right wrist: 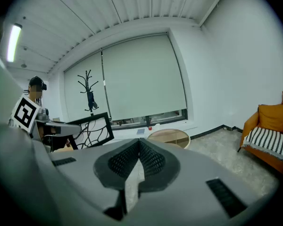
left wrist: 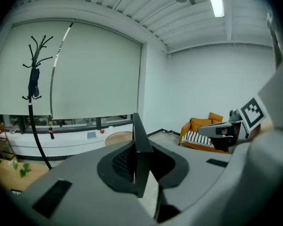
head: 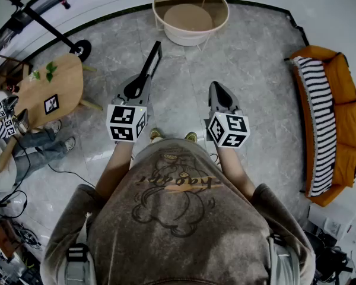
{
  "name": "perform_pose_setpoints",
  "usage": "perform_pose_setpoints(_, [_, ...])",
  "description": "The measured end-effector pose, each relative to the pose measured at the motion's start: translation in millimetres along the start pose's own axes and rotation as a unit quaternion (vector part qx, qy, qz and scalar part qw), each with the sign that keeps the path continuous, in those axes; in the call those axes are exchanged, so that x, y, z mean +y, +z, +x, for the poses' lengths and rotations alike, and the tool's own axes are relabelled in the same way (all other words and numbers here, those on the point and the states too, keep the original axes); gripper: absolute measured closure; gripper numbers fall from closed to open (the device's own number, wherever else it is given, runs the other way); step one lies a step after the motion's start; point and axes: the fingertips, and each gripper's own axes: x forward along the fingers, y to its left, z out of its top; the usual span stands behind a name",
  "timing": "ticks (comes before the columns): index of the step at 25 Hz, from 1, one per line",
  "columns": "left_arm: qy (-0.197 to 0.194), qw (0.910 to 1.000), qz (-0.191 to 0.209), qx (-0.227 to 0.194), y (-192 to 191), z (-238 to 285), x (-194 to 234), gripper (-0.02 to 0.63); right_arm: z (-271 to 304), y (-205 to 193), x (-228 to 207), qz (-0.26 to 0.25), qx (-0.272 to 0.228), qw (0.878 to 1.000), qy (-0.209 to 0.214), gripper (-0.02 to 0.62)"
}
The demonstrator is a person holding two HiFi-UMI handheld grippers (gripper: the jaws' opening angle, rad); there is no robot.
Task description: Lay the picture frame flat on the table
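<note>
The picture frame [head: 149, 67] is black and thin, and I see it edge-on in the head view, sticking forward and up from my left gripper [head: 136, 92]. In the left gripper view its dark edge [left wrist: 140, 140] stands upright between the pads, which are shut on its lower part. The right gripper view shows the frame's face [right wrist: 92, 128] with a wire-like pattern, off to the left. My right gripper [head: 220, 91] hangs beside it at about the same height, shut with nothing between its pads [right wrist: 151, 160]. Both are held in the air over the floor.
A round wood-and-glass table [head: 191, 13] stands straight ahead. A leaf-shaped wooden table [head: 50, 91] is at the left, with another person's legs beside it. An orange sofa with a striped cushion [head: 332, 123] is at the right. A coat stand [left wrist: 35, 79] is by the window.
</note>
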Motion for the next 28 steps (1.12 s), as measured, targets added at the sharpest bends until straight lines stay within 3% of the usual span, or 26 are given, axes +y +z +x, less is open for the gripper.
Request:
perform_pose_setpoints(10, [-0.011, 0.9999, -0.012, -0.005, -7.5, 6.8, 19.6, 0.552, 11.9, 5.6, 17.2, 0.009, -0.015, 1.000, 0.016, 0.575])
perform_pose_setpoints(28, [-0.054, 0.9982, -0.006, -0.024, -3.5, 30.4, 69.4, 0.552, 35.4, 1.0, 44.3, 0.032, -0.051, 0.998, -0.022, 0.575])
